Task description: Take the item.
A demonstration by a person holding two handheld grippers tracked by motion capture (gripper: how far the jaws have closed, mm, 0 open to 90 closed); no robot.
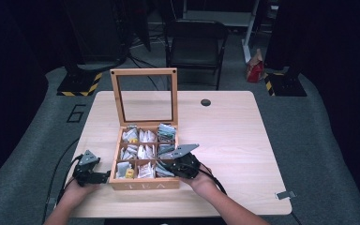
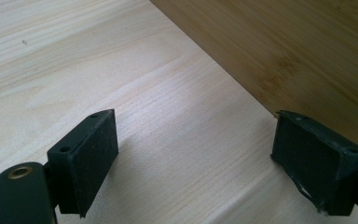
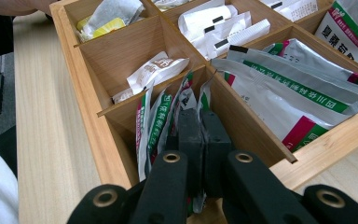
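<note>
A wooden tea box [image 1: 143, 185] marked TEA stands near the table's front edge, its glass-paned lid [image 1: 144, 96] upright behind it. Its compartments hold several sachets. My right gripper [image 1: 165, 167] reaches into the front right compartment. In the right gripper view the box's wall [image 3: 89, 116] runs up the left, and my right gripper [image 3: 200, 135] is shut among green-and-white sachets [image 3: 157, 122], with a sachet's edge pinched between the pads. My left gripper [image 1: 104, 177] rests on the table just left of the box. In its own view the left gripper [image 2: 200, 158] is open over bare wood, one pad against the box's side [image 2: 298, 51].
A black chair [image 1: 194, 42] stands beyond the table's far edge, an orange bag [image 1: 254, 70] on the floor to its right. The tabletop has a cable hole [image 1: 206, 102] at the back and a small metal clip [image 1: 286, 194] near the front right corner.
</note>
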